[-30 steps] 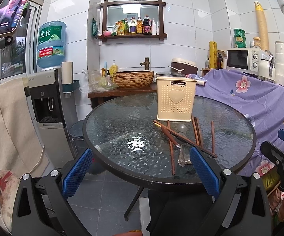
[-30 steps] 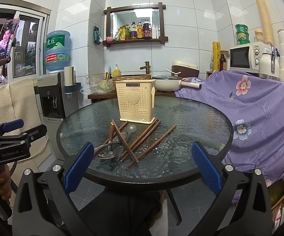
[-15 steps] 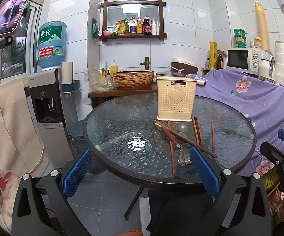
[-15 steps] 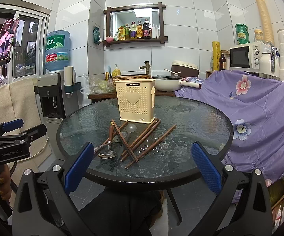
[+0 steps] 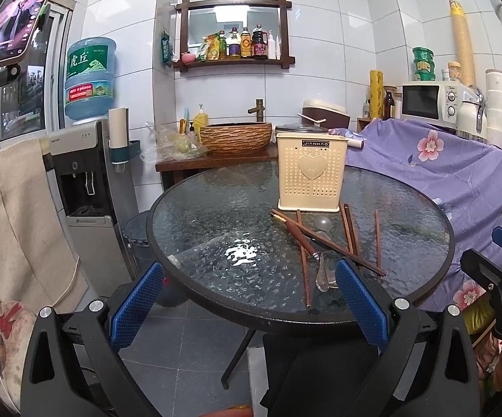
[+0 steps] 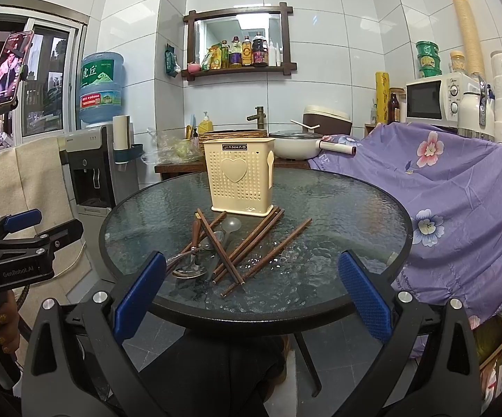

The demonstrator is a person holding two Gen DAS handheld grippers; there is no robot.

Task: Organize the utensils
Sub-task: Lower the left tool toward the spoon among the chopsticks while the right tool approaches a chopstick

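A cream perforated utensil holder (image 5: 310, 173) (image 6: 239, 177) with a heart on its front stands upright on the round glass table (image 5: 216, 229) (image 6: 337, 215). In front of it lie several brown chopsticks (image 5: 350, 236) (image 6: 251, 246) crossed in a loose pile, with metal spoons (image 5: 322, 272) (image 6: 190, 271) and a clear spoon (image 6: 232, 224) among them. My left gripper (image 5: 249, 304) hangs open before the table's near edge, nothing between its blue pads. My right gripper (image 6: 251, 297) is likewise open and holds nothing, short of the table edge.
A purple floral cloth (image 5: 459, 166) (image 6: 459, 191) covers furniture on the right, close to the table. A water dispenser (image 5: 84, 180) and a draped towel (image 5: 11, 215) stand on the left. Behind the table a wooden counter holds a woven basin (image 5: 235, 137) and a pot (image 6: 296, 144).
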